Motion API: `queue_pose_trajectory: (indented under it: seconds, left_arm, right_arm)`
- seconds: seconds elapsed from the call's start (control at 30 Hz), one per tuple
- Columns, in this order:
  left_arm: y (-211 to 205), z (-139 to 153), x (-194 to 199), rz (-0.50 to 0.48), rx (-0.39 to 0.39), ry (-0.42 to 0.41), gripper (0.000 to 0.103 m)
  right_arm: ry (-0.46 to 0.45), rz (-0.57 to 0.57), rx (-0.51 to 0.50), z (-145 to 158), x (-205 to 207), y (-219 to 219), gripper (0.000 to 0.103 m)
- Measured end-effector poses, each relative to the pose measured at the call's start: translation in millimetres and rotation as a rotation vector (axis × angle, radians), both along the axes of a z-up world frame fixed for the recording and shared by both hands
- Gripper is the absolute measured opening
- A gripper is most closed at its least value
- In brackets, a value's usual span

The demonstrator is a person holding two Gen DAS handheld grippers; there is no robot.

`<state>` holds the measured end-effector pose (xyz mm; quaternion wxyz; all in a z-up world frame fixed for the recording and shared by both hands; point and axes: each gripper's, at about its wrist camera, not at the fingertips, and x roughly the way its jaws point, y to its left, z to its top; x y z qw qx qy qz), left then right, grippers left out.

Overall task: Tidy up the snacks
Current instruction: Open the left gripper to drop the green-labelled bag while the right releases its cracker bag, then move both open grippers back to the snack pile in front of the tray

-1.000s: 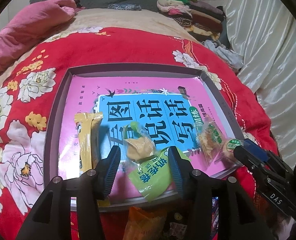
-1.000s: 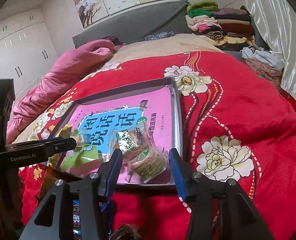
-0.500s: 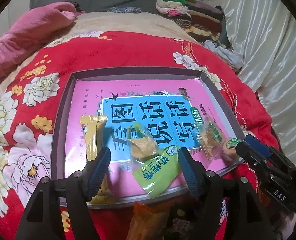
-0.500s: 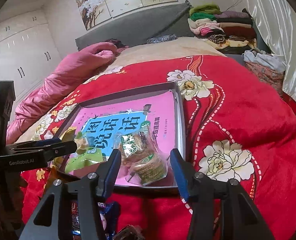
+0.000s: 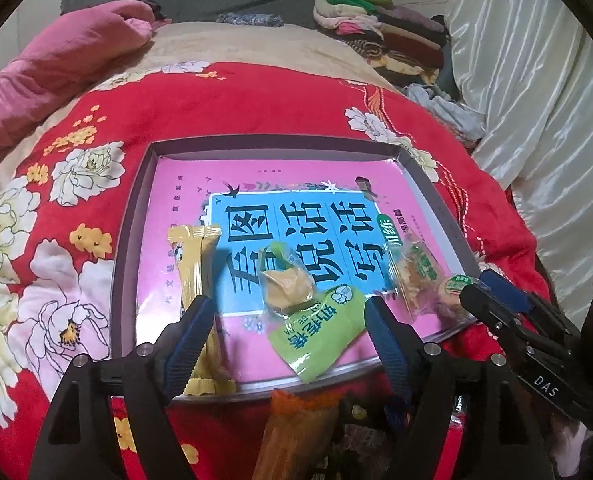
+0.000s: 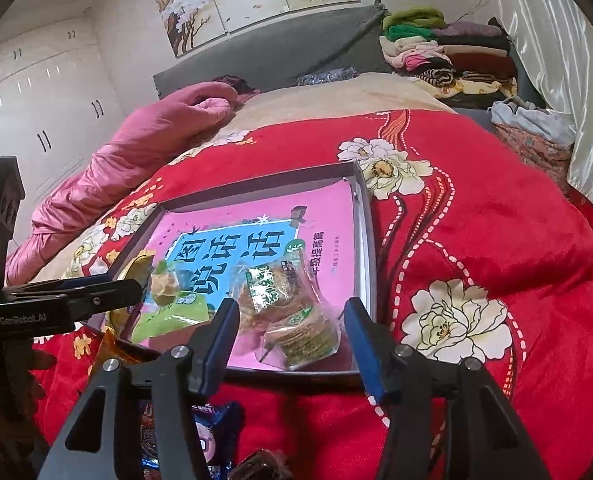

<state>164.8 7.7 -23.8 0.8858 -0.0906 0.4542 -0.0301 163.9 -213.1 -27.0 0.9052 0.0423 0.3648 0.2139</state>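
The far half of the tray (image 5: 136,216) lies bare before me, open to my reach. Along its near edge the yellow packet (image 5: 194,264), green packet (image 5: 316,332) and cracker packs (image 6: 284,304) crowd the way; its raised rim borders all.

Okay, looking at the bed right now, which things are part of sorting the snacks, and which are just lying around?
Part of the job:
- tray
- green packet
- yellow packet
- clear cracker packets
- orange packet
- blue packet

Just lying about:
- folded clothes
- pink quilt
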Motion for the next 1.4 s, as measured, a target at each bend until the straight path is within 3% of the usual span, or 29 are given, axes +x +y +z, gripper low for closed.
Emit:
queue_pose_trajectory:
  seconds: [0.8, 1.4]
  left_arm:
    - [19, 26, -25, 0.018, -0.036, -0.051, 0.080]
    - [35, 35, -45, 0.036, -0.037, -0.051, 0.080]
  right_arm:
    - [-0.067, 0.027, 0.002, 12, -8, 5, 0.066]
    - [-0.143, 0.055, 0.019, 27, -25, 6, 0.081]
